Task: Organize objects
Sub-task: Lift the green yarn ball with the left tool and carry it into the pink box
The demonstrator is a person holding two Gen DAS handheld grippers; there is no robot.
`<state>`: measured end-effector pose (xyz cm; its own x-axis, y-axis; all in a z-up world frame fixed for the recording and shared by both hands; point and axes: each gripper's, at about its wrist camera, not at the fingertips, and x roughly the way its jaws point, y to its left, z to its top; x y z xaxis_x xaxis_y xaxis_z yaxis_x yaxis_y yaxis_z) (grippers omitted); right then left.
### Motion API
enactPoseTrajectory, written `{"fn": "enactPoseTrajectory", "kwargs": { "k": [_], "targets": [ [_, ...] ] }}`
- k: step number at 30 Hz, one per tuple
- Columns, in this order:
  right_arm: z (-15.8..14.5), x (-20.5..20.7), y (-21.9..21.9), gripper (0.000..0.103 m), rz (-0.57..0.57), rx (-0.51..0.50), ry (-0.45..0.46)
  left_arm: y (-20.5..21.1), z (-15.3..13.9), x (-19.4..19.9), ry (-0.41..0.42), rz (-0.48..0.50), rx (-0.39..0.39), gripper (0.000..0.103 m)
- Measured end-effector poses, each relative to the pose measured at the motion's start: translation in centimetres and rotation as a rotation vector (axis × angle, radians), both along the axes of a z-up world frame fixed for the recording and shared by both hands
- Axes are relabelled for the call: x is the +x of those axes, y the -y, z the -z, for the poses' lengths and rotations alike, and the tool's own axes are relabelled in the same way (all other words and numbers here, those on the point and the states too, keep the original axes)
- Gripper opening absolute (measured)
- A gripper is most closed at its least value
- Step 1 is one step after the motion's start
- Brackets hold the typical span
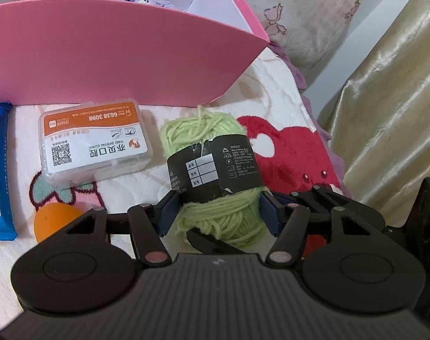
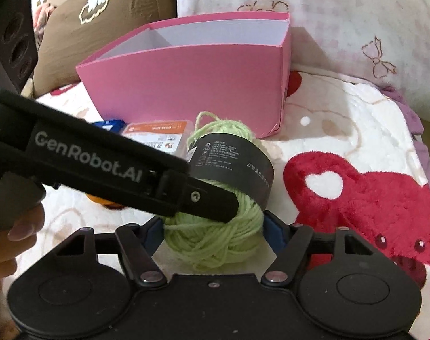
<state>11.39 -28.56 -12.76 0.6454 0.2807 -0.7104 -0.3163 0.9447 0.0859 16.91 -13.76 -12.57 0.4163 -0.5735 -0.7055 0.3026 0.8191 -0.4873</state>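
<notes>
Both tools close around the green yarn skein (image 1: 215,170): the left tool (image 1: 217,209) has its blue pads pressed into the yarn's lower end, and the right tool (image 2: 212,226) flanks it, contact unclear. "GenRobot.AI" runs along the left tool's arm. Left of the yarn lies a clear case (image 1: 94,141) reading "YIBEI DENTAL CLINIC"; behind it stands a pink box (image 1: 124,51), on a blanket (image 1: 288,153).

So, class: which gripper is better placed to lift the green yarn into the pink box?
Left, probably: the left gripper clasps the green yarn by its banded middle; the right gripper only brackets its loose end.
</notes>
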Motion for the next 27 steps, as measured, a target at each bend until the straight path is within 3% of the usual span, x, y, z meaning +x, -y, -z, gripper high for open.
{"fn": "enactPoseTrajectory", "kwargs": {
  "k": [8, 16, 23, 27],
  "targets": [
    [-1.2, -1.0, -0.8, 0.066, -0.009, 0.004, 0.027, -0.4, -0.9, -1.0, 0.02, 0.005, -0.013, 0.056],
    [-2.9, -2.7, -2.4, 0.065, -0.024, -0.005, 0.013, -1.8, -2.5, -2.7, 0.015, 0.03, 0.001, 0.055],
    [-5.4, -5.2, -4.1, 0.065, -0.069, -0.016, 0.041, -3.9, -5.1, -4.4, -0.007, 0.054, -0.005, 0.055],
    [-7.8, -6.7, -5.5, 0.065, -0.067, -0.044, 0.072, -4.6, -7.9, -6.1, 0.037, 0.075, 0.023, 0.055]
  ]
}}
